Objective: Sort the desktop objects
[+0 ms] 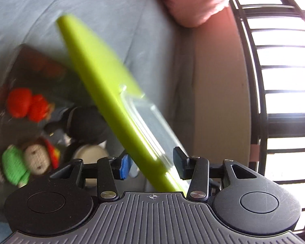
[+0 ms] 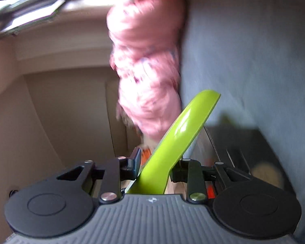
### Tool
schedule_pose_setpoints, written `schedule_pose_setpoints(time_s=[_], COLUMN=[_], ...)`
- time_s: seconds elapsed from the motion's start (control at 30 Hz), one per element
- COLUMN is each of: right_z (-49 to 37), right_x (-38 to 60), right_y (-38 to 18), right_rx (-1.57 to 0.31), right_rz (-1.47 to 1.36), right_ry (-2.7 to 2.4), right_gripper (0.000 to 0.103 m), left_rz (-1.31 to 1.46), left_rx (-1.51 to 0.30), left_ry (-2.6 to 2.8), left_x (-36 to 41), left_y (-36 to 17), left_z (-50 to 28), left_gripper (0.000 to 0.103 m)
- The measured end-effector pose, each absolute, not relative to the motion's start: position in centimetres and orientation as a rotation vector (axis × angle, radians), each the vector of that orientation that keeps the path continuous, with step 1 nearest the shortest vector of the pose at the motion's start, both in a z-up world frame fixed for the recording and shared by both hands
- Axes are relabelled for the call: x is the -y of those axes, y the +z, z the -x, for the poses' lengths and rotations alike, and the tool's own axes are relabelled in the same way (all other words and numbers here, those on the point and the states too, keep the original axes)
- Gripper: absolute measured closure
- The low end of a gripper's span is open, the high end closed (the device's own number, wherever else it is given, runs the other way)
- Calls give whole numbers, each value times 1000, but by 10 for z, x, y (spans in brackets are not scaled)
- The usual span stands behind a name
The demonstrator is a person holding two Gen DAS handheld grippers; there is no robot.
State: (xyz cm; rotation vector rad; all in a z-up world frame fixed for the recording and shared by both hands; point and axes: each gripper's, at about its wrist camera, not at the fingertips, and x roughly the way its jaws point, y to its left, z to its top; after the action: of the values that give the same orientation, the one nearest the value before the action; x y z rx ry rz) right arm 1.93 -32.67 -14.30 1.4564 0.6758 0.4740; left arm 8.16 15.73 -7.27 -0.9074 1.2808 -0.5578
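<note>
Clearly slanted across the gap of the left gripper (image 1: 152, 165): a flat lime-green case (image 1: 103, 85) with a clear window, running from the gripper's body up and to the left. Jaws partly spread, very close on both sides of the case; cannot tell whether pressing on it. Behind, on blue cloth (image 1: 111, 10), a dark box (image 1: 30, 61) with knitted toys (image 1: 26, 103), blurred. In the right wrist view, right gripper (image 2: 155, 167) narrowly closed, pinching a glossy lime-green piece (image 2: 179, 126) pointing up and to the right, near a pink cloth (image 2: 146, 61). Same object or not: cannot tell.
</note>
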Motion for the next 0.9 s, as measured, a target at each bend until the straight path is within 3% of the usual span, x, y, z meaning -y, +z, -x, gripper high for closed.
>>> schedule_pose_setpoints(time_s=[0.07, 0.1, 0.13, 0.4, 0.6, 0.9], right_z=[-15, -11, -3, 36, 37, 27], right_x=[317, 311, 306, 335, 353, 352], right_y=[-154, -157, -158, -161, -159, -173], right_rx=[-748, -800, -854, -812, -770, -766], right_rz=[-1436, -1404, -1361, -1320, -1312, -1354], right_ry=[503, 508, 497, 405, 416, 507], right_gripper=[76, 77, 77, 76, 77, 75], left_rz=[883, 870, 855, 810, 748, 598], left_rx=[-1308, -1324, -1334, -1247, -1250, -1669], left_ry=[-564, -570, -580, -533, -522, -435], left_x=[-155, -154, -159, -168, -154, -81], left_y=[-78, -82, -85, -67, -64, -170], left_z=[-68, -64, -63, -74, -171, -313], left_gripper=[32, 15, 9, 9, 6, 3])
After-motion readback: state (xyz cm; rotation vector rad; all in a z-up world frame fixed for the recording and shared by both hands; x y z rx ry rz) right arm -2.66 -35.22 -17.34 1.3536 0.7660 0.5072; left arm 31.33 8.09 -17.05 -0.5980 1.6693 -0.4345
